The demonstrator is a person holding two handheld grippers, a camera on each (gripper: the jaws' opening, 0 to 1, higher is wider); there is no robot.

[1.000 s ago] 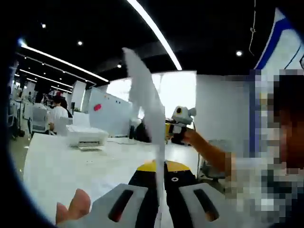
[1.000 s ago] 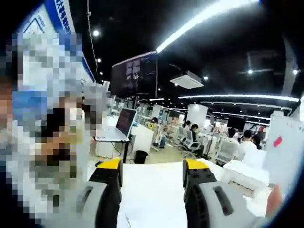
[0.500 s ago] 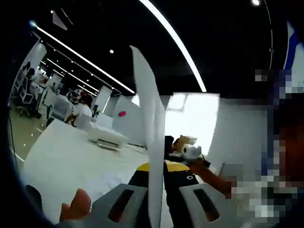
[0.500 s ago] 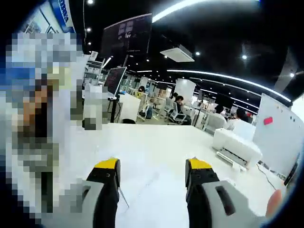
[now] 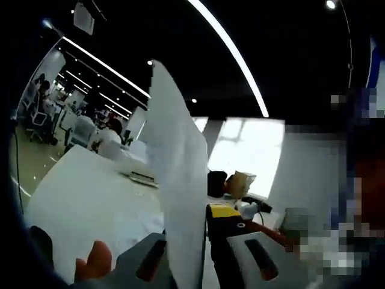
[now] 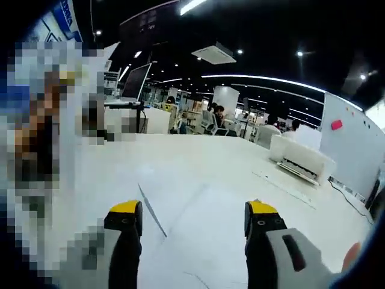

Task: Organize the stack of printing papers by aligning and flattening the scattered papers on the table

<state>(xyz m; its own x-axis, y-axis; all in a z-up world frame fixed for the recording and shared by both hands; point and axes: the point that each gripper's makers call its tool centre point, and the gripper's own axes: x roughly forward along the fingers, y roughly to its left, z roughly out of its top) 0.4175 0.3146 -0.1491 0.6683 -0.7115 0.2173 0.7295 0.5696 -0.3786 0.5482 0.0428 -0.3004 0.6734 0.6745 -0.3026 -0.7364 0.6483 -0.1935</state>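
Tilting downward over the last second, the right gripper [image 6: 192, 223], spread and empty, now faces the desk [image 6: 198, 174]; the left gripper [image 5: 198, 241] keeps pinching upright paper [image 5: 177, 180], awaiting alignment.

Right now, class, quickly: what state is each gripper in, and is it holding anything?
Left gripper: shut on the upright white sheet of printing paper.
Right gripper: open, holding nothing, above the white table.
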